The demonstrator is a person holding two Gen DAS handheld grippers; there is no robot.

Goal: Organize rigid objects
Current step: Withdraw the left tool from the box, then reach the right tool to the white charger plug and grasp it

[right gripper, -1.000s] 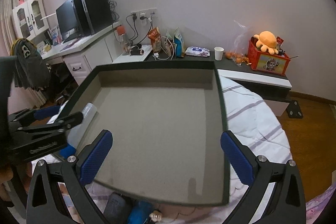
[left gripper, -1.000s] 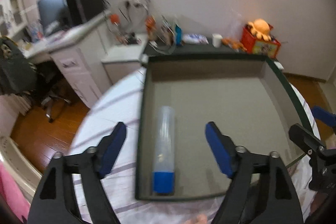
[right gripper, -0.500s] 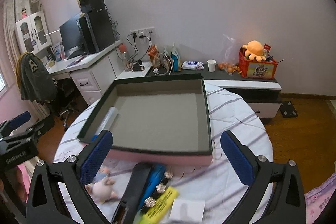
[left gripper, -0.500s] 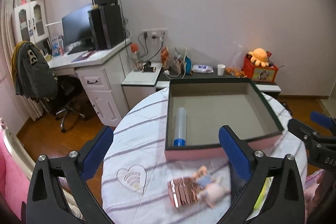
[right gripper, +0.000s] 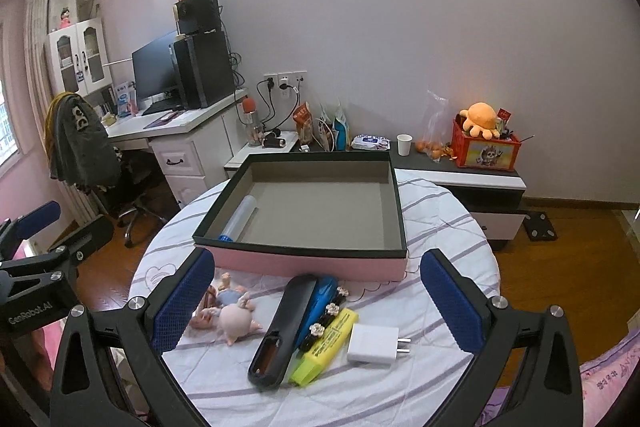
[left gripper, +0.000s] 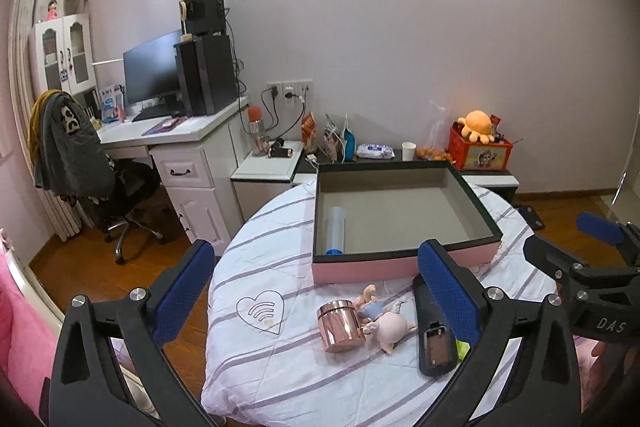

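Both grippers had pulled back from the pink box (left gripper: 362, 271); the left gripper (left gripper: 316, 293), jaws just widened, and right gripper (right gripper: 316, 303) gaped empty. Inside, a clear tube (left gripper: 335, 229) lay along the left wall, blue cap nearest.

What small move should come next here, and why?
Probably lower the left gripper onto the rose-gold tin. Both grippers are open and empty, only the clear tube lies in the pink box, and the tin stands upright on the cloth nearest the left gripper, free to be gripped.
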